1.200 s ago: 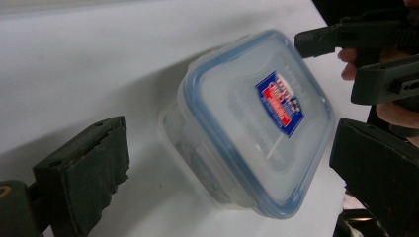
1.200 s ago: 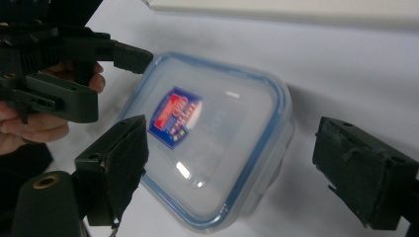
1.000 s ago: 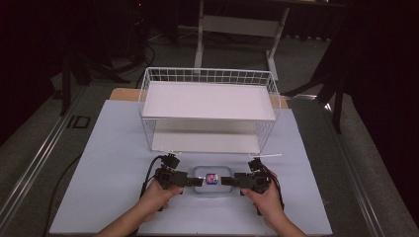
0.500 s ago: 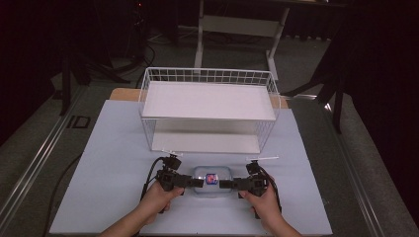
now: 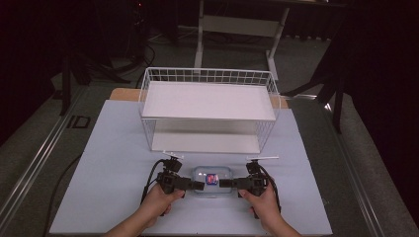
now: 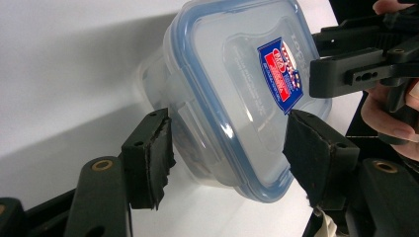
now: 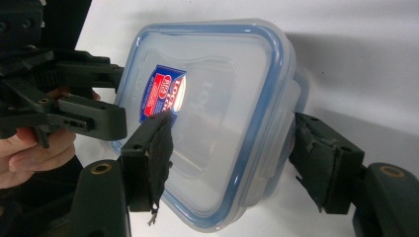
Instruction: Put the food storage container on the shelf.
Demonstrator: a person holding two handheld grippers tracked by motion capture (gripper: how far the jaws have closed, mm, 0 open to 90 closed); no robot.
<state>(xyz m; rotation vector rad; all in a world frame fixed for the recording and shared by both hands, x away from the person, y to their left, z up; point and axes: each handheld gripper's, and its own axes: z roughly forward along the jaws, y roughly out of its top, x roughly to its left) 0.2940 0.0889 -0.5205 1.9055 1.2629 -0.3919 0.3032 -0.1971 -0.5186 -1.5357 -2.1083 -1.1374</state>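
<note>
A clear plastic container (image 5: 212,178) with a blue-rimmed lid and a red and blue label lies flat on the white mat near the front edge. My left gripper (image 5: 199,185) is at its left end and my right gripper (image 5: 223,183) at its right end. In the left gripper view the container (image 6: 237,98) sits between the spread jaws of the left gripper (image 6: 230,138), whose pads lie close against its sides. The right gripper view shows the right gripper (image 7: 232,143) straddling the container (image 7: 212,113) the same way. Both grippers look open.
A white wire rack (image 5: 207,98) with two shelves stands behind the container at the middle of the mat (image 5: 113,148). Dark floor and stand legs surround the table. Cables trail from both grippers toward the person's hands.
Both grippers have moved inward along the mat, so their jaws now reach around the two ends of the container. The container itself has stayed in place.
</note>
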